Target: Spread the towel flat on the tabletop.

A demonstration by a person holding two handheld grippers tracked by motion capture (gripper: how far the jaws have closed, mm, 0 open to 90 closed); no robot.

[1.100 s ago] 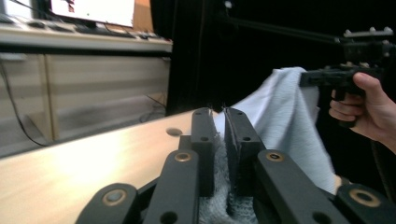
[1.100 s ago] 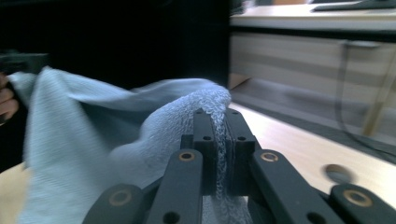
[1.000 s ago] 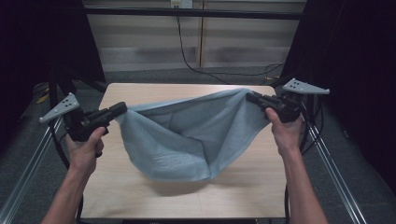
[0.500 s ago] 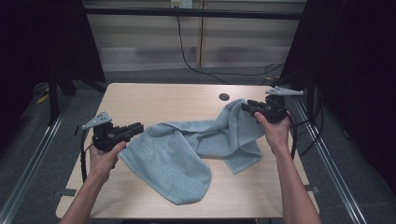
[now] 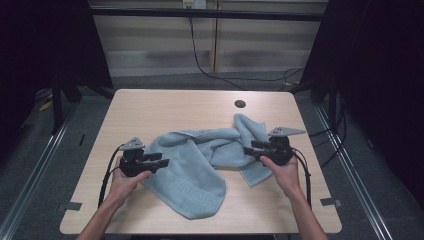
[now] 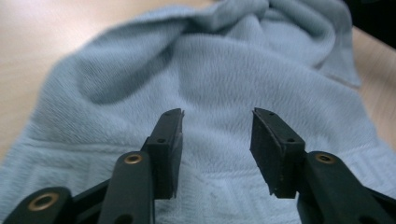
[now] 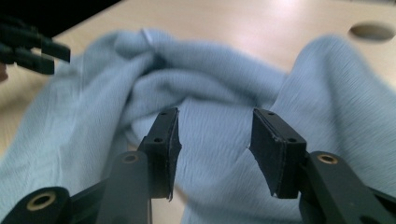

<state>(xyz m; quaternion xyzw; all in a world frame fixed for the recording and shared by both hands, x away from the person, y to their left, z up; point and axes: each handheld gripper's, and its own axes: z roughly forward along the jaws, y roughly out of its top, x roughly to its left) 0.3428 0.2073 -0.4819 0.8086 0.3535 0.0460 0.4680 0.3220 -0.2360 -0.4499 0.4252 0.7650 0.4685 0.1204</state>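
This is a lab or recording studio rather than a home. A plain light-wood table (image 5: 165, 107) with rounded corners and a round cable hole (image 5: 240, 104) near its far right corner stands alone on grey carpet tiles (image 5: 37, 165). Black curtains (image 5: 380, 65) hang at both sides, closing the table off like a booth. Metal rails (image 5: 352, 167) run along the floor past the left and right edges. Beyond the far edge, a black cable (image 5: 200, 60) drops down a pale panelled wall (image 5: 150, 37) from a socket near the top, and more cables (image 5: 330, 145) trail over the floor at the right.
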